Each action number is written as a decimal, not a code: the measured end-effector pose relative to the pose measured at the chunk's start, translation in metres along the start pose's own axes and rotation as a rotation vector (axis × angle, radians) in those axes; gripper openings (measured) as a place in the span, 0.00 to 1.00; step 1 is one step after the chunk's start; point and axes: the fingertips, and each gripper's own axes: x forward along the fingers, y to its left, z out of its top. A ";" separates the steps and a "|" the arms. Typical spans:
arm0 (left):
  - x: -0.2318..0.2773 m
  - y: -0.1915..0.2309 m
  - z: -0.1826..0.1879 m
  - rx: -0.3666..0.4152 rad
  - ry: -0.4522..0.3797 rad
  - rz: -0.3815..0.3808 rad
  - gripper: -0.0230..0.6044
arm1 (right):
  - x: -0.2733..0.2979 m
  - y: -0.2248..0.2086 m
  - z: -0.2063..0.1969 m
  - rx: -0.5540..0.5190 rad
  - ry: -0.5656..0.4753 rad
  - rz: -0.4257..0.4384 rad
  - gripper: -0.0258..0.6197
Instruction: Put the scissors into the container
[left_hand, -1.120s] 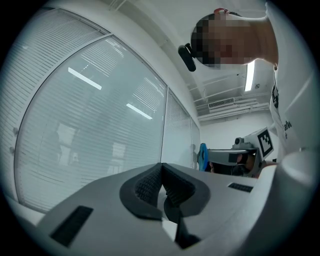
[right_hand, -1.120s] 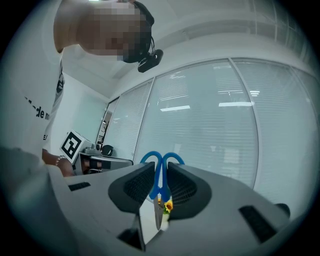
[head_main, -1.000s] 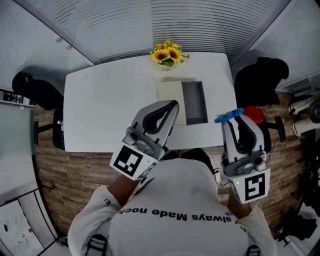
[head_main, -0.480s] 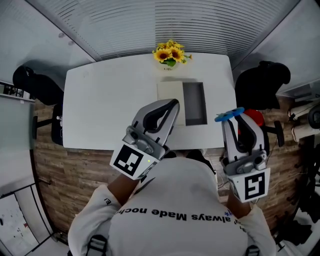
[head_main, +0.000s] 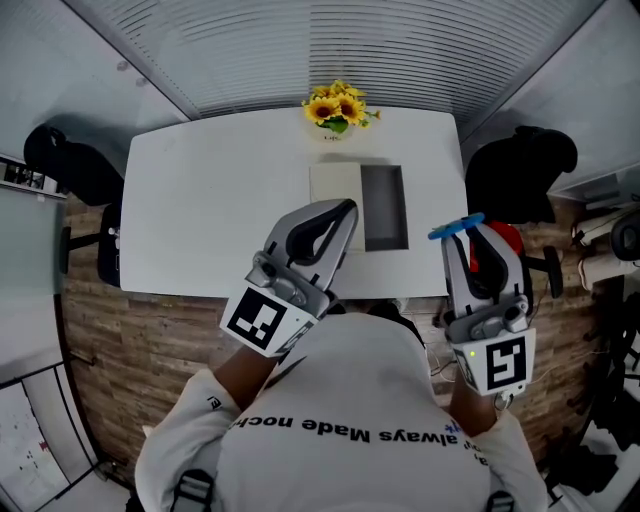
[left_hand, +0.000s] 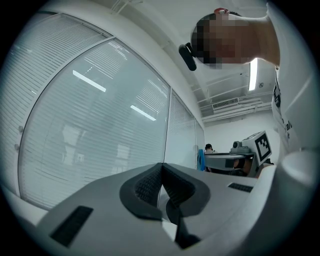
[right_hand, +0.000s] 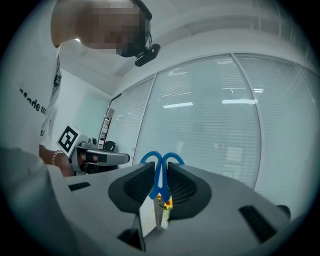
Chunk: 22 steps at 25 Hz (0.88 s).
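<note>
Where blinds (head_main: 330, 50) hang, table (head_main: 220, 205) w/ container (head_main: 385, 208).

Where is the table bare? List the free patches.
Bare: the left half of the table, from its left edge to the container. A narrow strip also lies between the container and the right edge. Crowded: the middle, where the sunflowers stand at the far edge behind the container.

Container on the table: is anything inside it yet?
Nothing visible: the container shows a bare grey floor, with no part covered. The scissors are in the right gripper.
</note>
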 end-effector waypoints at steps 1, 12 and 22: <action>0.000 0.000 0.000 -0.001 -0.002 0.001 0.07 | 0.001 0.000 -0.003 -0.001 0.008 0.002 0.18; -0.009 -0.005 -0.001 -0.002 0.007 -0.009 0.07 | 0.008 0.010 -0.030 -0.004 0.076 0.012 0.18; -0.013 -0.005 0.001 -0.005 0.007 -0.013 0.07 | 0.018 0.010 -0.059 -0.018 0.138 0.002 0.18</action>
